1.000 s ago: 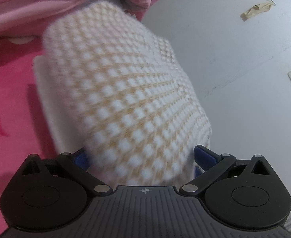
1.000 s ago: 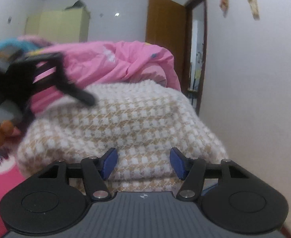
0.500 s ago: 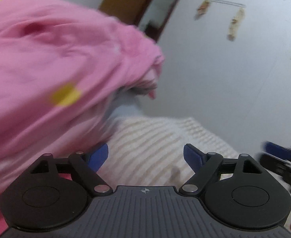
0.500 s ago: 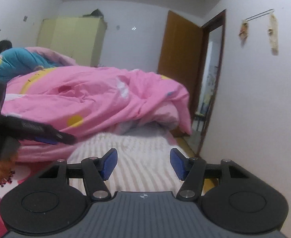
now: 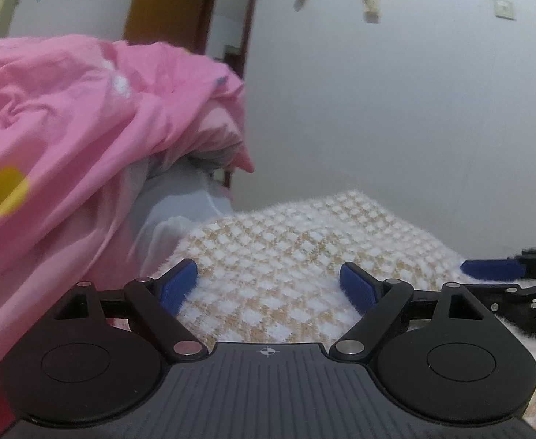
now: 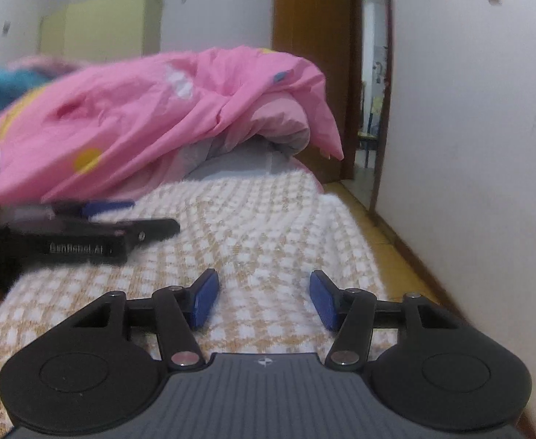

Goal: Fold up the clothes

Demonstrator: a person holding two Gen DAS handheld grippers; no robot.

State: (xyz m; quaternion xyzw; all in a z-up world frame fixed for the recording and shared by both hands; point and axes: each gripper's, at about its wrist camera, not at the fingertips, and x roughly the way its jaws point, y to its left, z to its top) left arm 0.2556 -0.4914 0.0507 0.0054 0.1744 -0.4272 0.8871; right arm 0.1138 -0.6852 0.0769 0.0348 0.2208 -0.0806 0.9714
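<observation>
Left tool (image 5: 269, 285) rolled level; wardrobe (image 6: 101, 29) right-view only

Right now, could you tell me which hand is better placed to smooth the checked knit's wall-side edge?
Probably right: the right tool hovers open over the checked knit nearest the wall.

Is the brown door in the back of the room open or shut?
Open. The brown door stands swung aside, and through the doorway beside it a lit room shows.

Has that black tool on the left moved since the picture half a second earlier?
Yes. In the right wrist view the left tool now reaches further right over the checked knit garment, away from the pink quilt.
</observation>
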